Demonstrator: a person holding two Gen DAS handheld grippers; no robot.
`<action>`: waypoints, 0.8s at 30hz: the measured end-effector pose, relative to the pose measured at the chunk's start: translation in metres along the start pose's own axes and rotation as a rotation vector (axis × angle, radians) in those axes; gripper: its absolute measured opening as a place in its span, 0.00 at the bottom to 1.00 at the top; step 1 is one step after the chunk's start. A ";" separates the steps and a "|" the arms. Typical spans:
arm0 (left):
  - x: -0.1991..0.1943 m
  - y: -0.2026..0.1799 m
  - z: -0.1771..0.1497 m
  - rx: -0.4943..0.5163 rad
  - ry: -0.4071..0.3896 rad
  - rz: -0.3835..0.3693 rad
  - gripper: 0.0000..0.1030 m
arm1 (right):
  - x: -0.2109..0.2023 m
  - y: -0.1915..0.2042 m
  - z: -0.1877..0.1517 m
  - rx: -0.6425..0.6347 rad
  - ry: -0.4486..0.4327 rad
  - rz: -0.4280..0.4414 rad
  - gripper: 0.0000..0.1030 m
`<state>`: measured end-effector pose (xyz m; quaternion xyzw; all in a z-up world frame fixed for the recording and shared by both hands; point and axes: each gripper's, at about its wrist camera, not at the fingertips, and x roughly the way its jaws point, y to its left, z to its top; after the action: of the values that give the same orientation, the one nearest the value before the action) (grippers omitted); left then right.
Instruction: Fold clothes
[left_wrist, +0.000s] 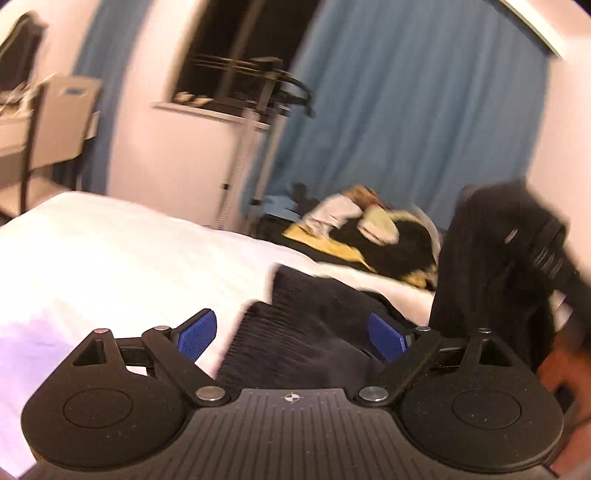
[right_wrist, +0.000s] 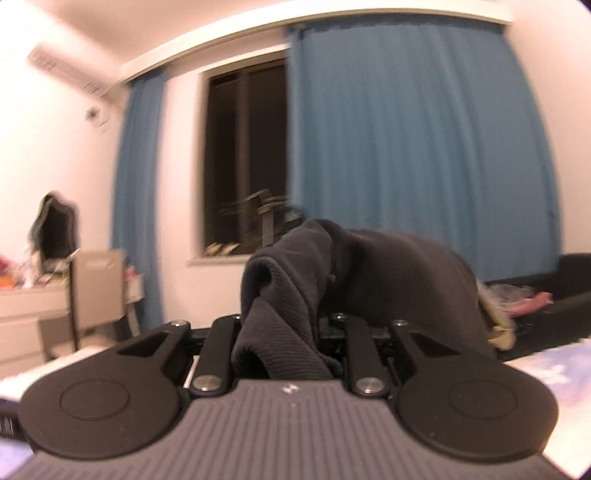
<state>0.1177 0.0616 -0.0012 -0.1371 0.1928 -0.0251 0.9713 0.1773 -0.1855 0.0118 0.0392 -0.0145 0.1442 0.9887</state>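
Note:
A dark ribbed garment (left_wrist: 314, 325) lies on the white bed (left_wrist: 110, 266), one end rising at the right of the left wrist view, where it hangs lifted. My left gripper (left_wrist: 291, 336) is open, its blue pads (left_wrist: 195, 336) on either side of the garment's ribbed edge, just above it. In the right wrist view my right gripper (right_wrist: 291, 328) is shut on the same dark garment (right_wrist: 332, 273), which bunches over the fingers and hides their tips; it is held up in the air above the bed.
A pile of yellow, white and black clothes (left_wrist: 362, 229) lies at the bed's far side. Blue curtains (right_wrist: 406, 147), a dark window (right_wrist: 243, 155), a drying rack (left_wrist: 266, 96), and a desk with a chair (right_wrist: 92, 295) stand behind. A dark sofa (right_wrist: 554, 288) is at right.

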 end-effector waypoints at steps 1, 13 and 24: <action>-0.003 0.010 0.003 -0.015 -0.014 0.008 0.89 | 0.009 0.017 -0.008 -0.016 0.014 0.026 0.20; -0.017 0.073 0.021 -0.180 -0.102 0.038 0.89 | 0.066 0.124 -0.105 -0.214 0.297 0.212 0.37; -0.025 0.054 0.003 -0.230 -0.083 -0.206 0.87 | -0.053 0.092 -0.039 -0.478 0.340 0.560 0.56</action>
<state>0.0951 0.1164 -0.0043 -0.2672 0.1392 -0.0966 0.9486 0.1014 -0.1097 -0.0224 -0.2215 0.1062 0.4047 0.8808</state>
